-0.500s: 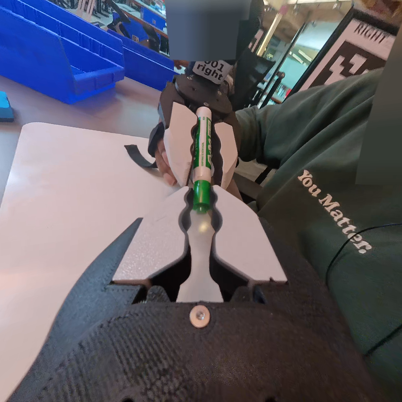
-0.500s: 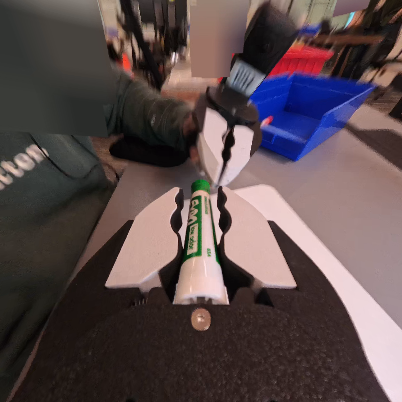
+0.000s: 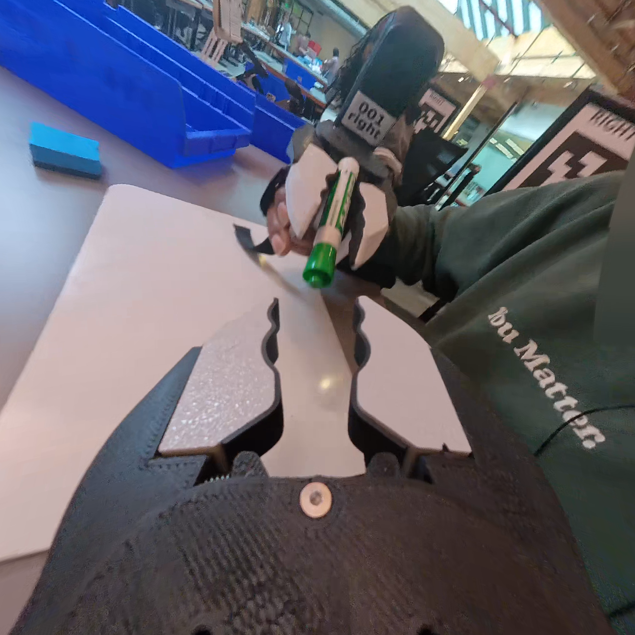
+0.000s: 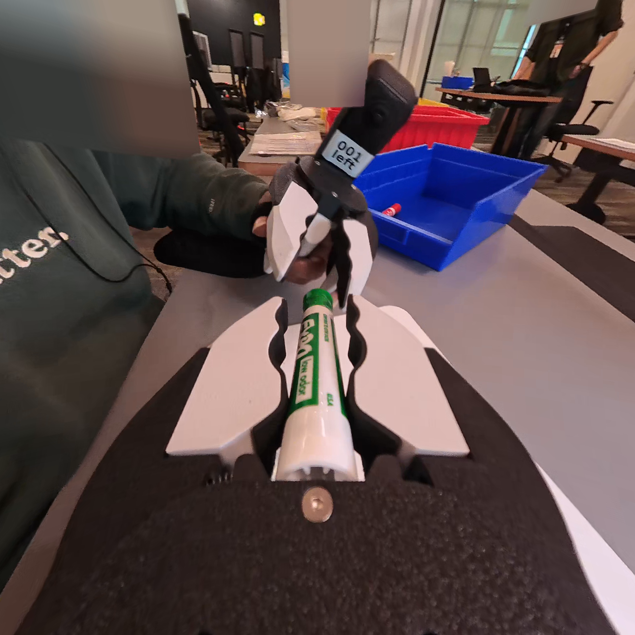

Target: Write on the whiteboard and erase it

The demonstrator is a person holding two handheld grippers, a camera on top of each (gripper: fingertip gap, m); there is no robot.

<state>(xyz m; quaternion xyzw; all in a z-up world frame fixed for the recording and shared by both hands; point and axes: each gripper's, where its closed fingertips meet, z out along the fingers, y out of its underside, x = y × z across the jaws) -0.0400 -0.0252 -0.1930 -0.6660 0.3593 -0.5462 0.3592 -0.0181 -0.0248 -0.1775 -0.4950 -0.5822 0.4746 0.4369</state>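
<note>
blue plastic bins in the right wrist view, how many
1: an open-front blue plastic bin on the grey table, beyond the white whiteboard to the right, with a small red-capped tube inside. Others may be hidden outside this view.

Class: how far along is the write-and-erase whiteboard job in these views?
Done: the right gripper is shut on the green marker. In hand: the open left gripper faces its cap, which is on. Left: writing on the blank whiteboard, then wiping with the blue eraser.
</note>
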